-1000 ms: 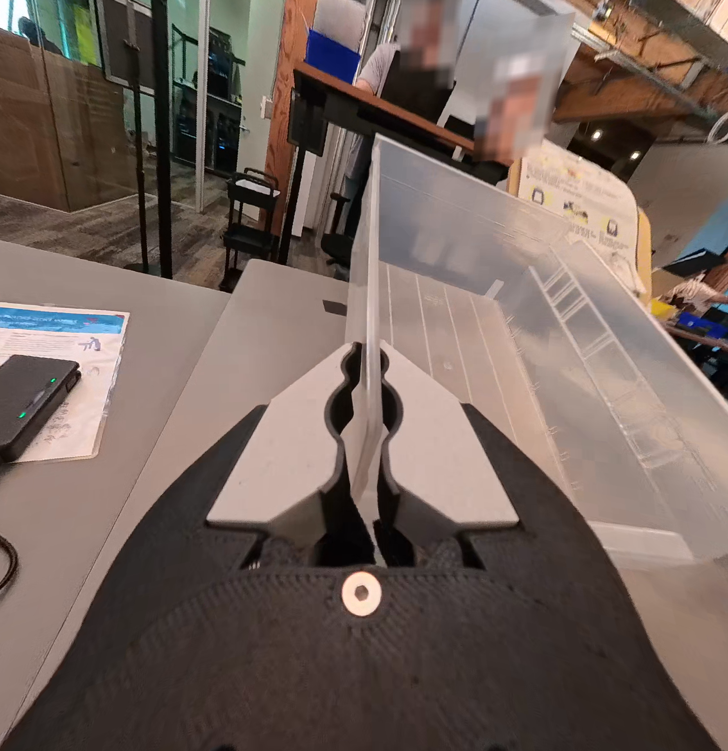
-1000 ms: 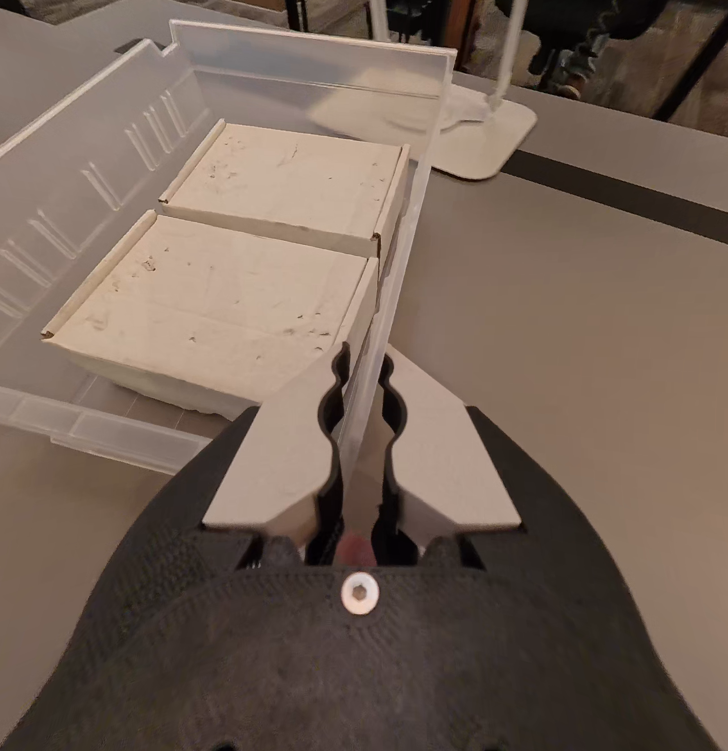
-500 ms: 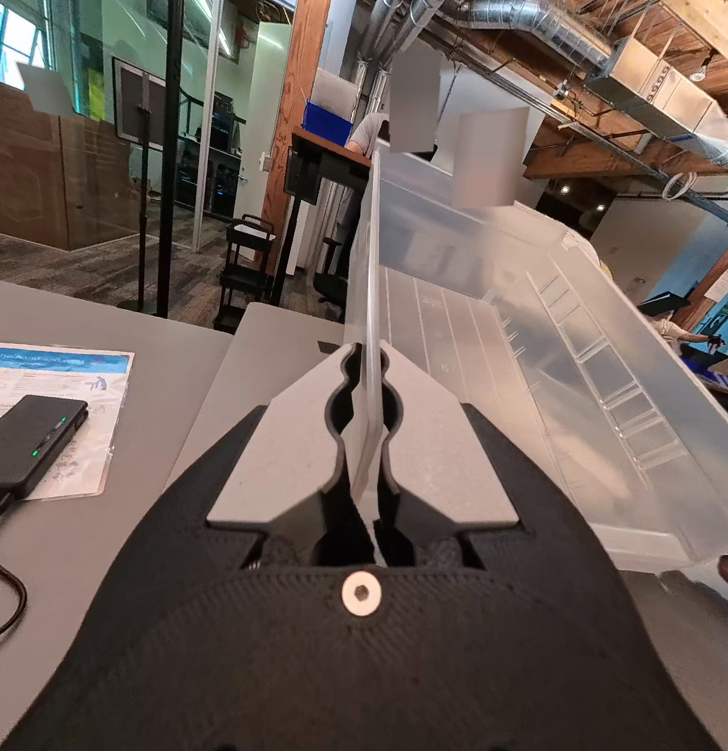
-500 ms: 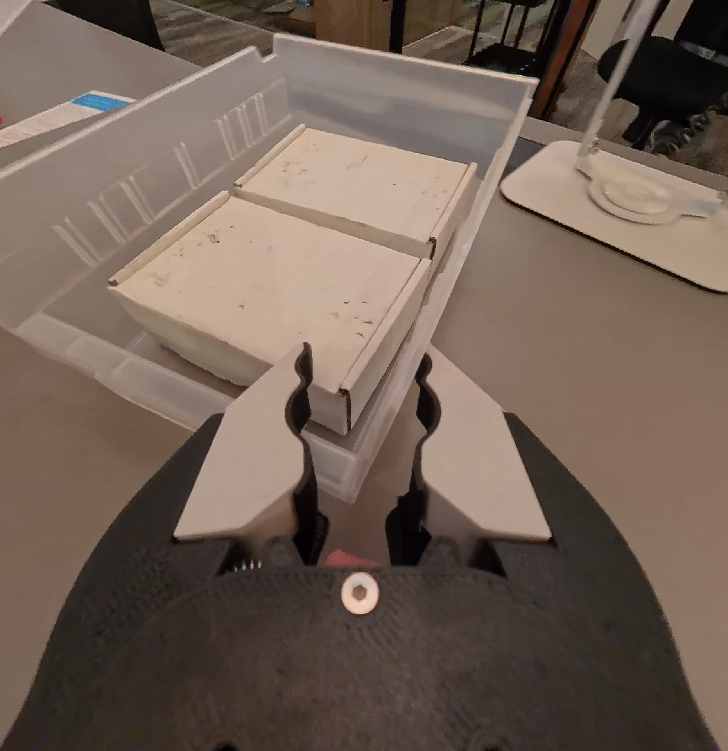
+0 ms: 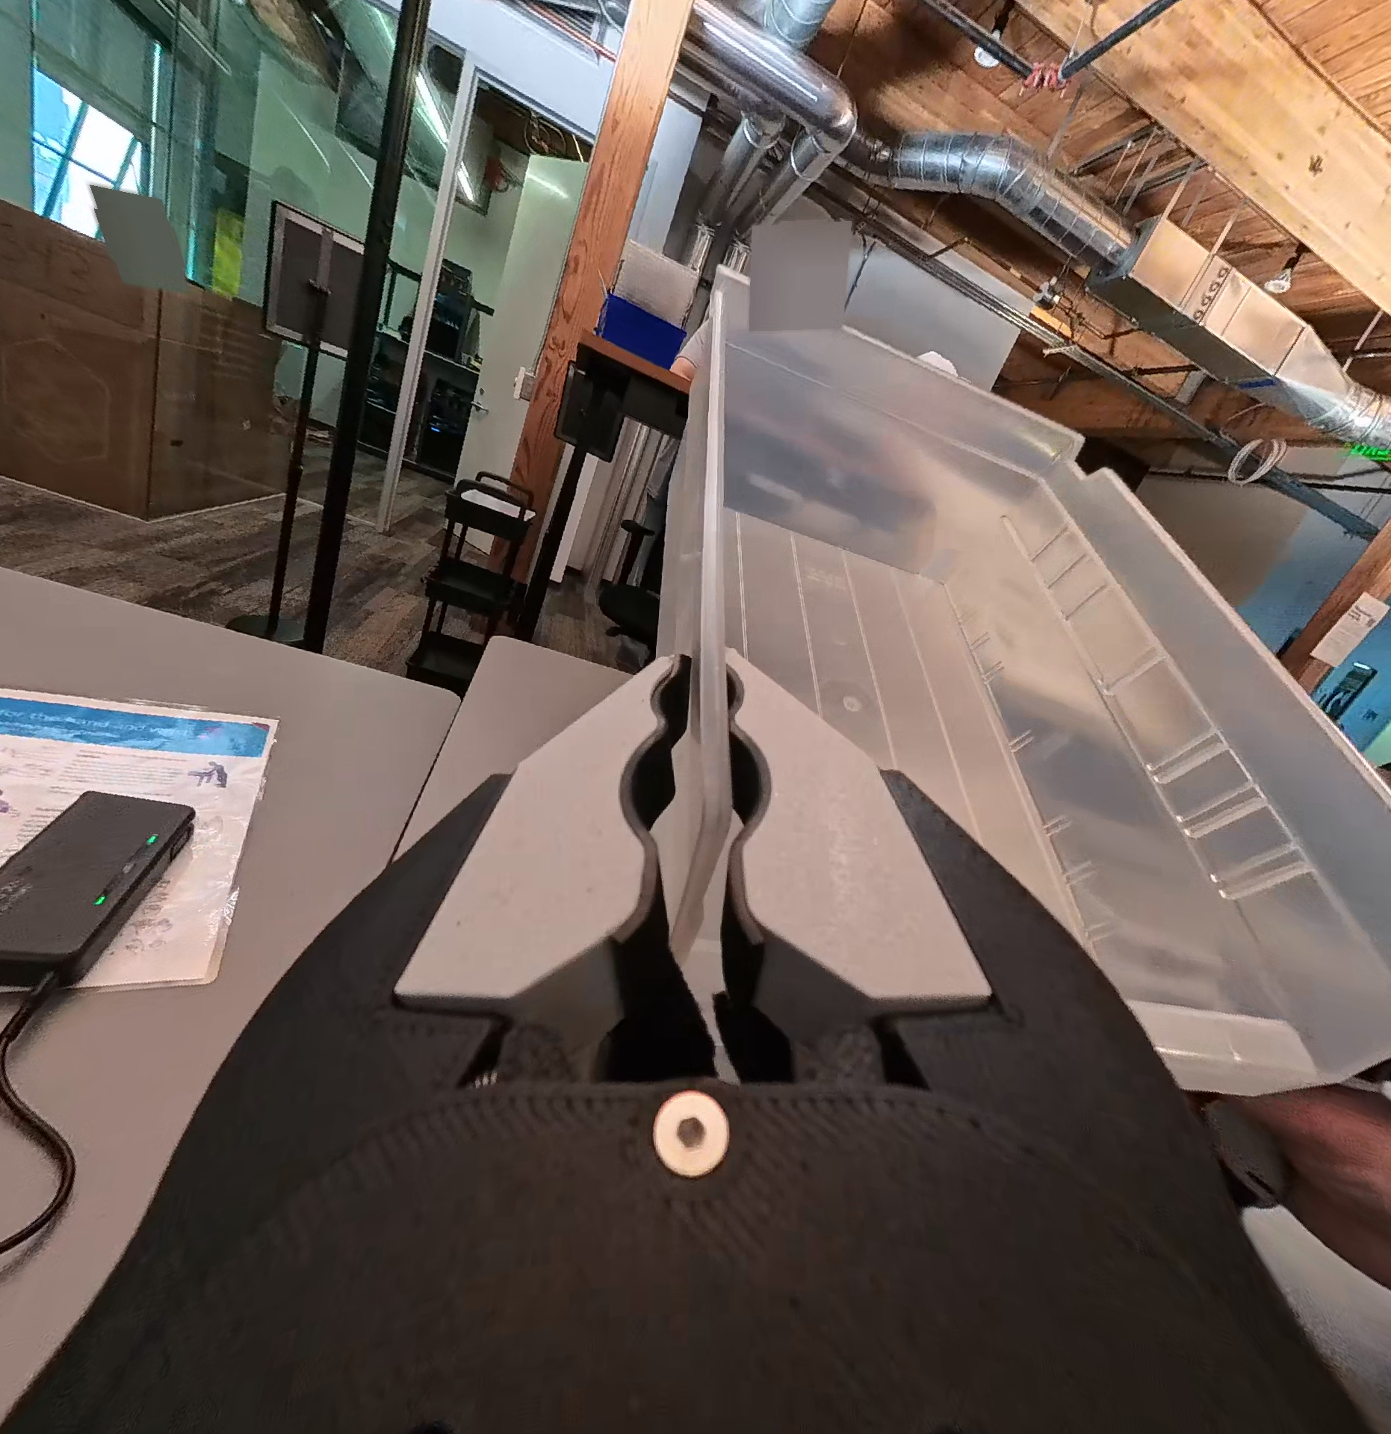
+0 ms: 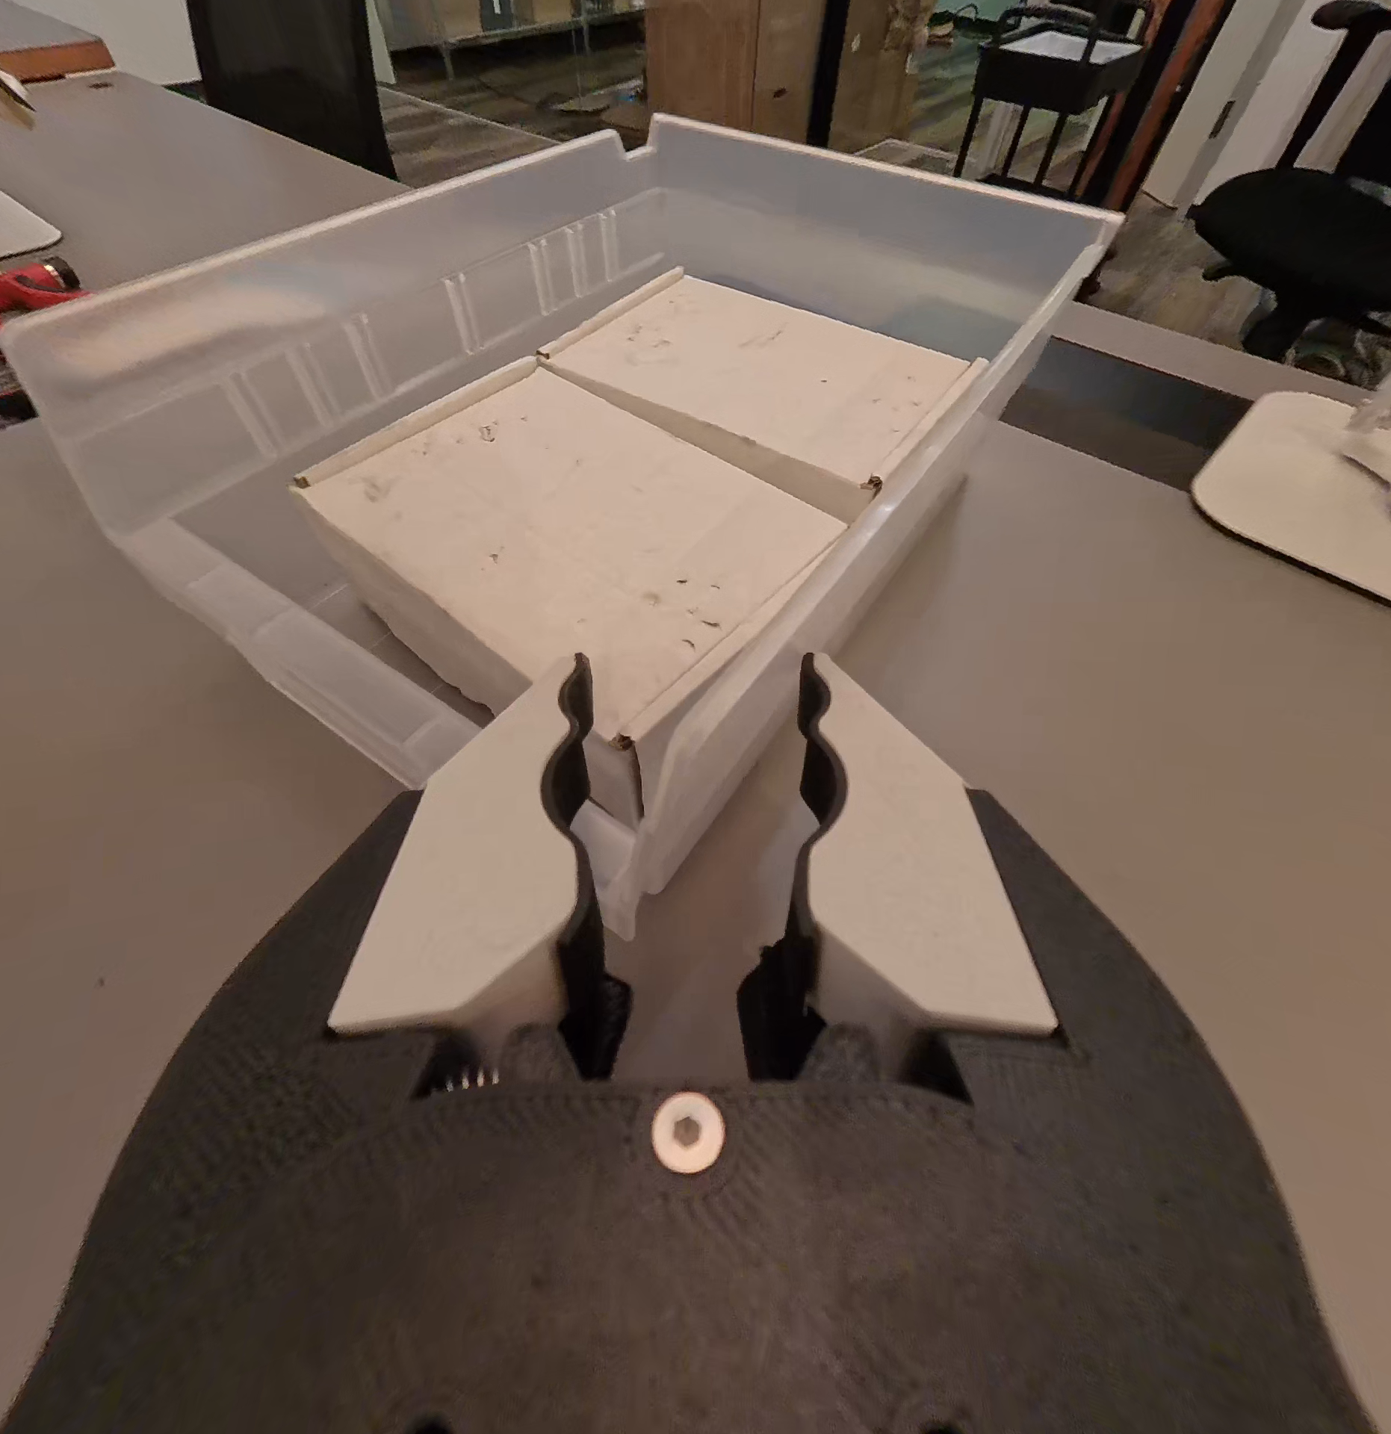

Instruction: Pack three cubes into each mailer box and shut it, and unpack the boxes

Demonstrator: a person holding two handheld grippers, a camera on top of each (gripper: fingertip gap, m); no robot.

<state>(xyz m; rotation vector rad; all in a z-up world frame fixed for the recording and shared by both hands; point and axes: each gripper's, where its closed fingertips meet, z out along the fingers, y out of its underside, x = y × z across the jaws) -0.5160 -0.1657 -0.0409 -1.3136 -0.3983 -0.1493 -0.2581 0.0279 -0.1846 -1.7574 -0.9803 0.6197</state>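
My left gripper (image 5: 704, 675) is shut on the side wall of an empty translucent plastic bin (image 5: 948, 698), which is lifted and tilted up off the grey table. In the right wrist view a second translucent bin (image 6: 289, 310) rests on the table and holds two shut white mailer boxes side by side, a near one (image 6: 568, 528) and a far one (image 6: 754, 372). My right gripper (image 6: 692, 671) is open and empty, just in front of this bin's near right corner, its jaws either side of the wall's end without touching. No cubes are in view.
A black device with green lights (image 5: 79, 884) and its cable lie on a laminated sheet (image 5: 133, 745) at the left. A hand (image 5: 1336, 1148) shows under the raised bin. A white flat stand base (image 6: 1313, 504) sits at the right, a red tool (image 6: 17, 287) at the far left.
My right gripper has opened, let go of the box bin's wall and pulled back. My left gripper has kept its hold and tipped the empty bin higher.
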